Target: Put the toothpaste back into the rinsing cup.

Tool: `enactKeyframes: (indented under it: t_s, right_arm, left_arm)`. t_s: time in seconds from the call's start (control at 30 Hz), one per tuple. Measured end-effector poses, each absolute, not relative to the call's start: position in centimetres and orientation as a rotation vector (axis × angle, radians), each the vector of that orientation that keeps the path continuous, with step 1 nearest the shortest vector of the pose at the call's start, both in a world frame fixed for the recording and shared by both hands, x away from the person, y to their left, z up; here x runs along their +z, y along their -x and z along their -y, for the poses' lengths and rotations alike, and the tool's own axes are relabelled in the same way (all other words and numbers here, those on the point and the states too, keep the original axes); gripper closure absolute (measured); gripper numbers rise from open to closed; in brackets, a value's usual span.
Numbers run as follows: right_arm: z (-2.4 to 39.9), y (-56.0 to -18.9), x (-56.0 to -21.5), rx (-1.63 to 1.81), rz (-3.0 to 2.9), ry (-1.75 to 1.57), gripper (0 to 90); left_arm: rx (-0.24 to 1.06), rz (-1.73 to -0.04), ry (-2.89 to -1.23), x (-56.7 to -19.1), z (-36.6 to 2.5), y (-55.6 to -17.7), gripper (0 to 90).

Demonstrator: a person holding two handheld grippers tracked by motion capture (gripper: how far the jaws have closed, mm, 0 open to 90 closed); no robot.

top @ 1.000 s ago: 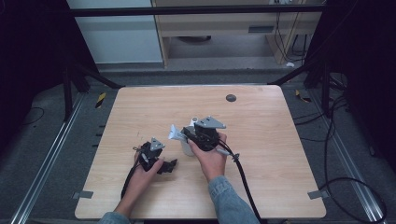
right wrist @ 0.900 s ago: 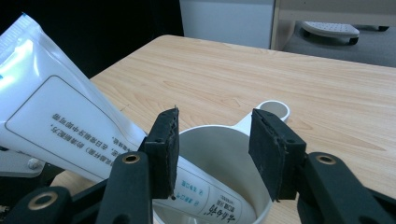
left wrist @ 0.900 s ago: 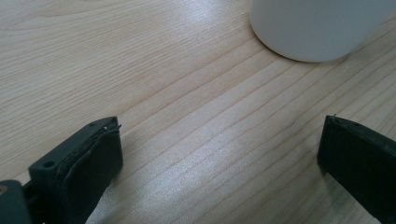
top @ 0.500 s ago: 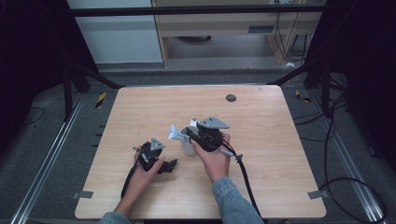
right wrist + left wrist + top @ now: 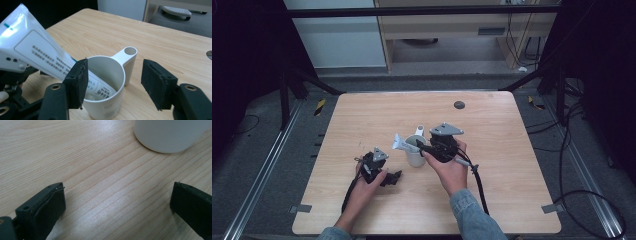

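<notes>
A white cup with a side handle stands at the table's middle. A white toothpaste tube leans in it, its crimped end sticking out to the left. My right gripper hovers just right of the cup, open; its jaws have just been opening. In the right gripper view the jaws straddle the cup, and the tube passes behind the left one with no pad pressing on it. My left gripper rests low on the table left of the cup, open with only wood between its jaws.
The light wooden table has a small dark round hole near its far edge. Black cables trail from both grippers toward the front edge. Dark frame legs and floor cables surround the table.
The right gripper has shifted a little to the right, away from the cup, while the tube stays leaning in the cup. The left hand has not moved.
</notes>
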State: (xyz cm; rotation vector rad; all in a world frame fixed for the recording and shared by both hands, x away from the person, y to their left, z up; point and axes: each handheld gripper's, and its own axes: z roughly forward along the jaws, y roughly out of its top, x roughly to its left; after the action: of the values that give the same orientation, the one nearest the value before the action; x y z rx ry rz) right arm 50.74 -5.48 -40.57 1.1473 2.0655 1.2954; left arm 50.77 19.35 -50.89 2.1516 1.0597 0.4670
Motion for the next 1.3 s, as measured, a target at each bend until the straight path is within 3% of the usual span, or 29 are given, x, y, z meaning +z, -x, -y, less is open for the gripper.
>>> enactKeyframes:
  t_s: [1.03, 1.3]
  right_arm:
    - [10.8, -50.4, -39.9, 1.115, -2.178, -1.127, 11.5]
    - [12.5, -50.1, -40.0, 1.080, -2.171, -1.152, 11.4]
  left_arm:
    - [0.467, -1.061, -2.151, -50.9, -19.3, -50.8, 0.0]
    - [0.466, -1.061, -2.151, -50.9, -19.3, -50.8, 0.0]
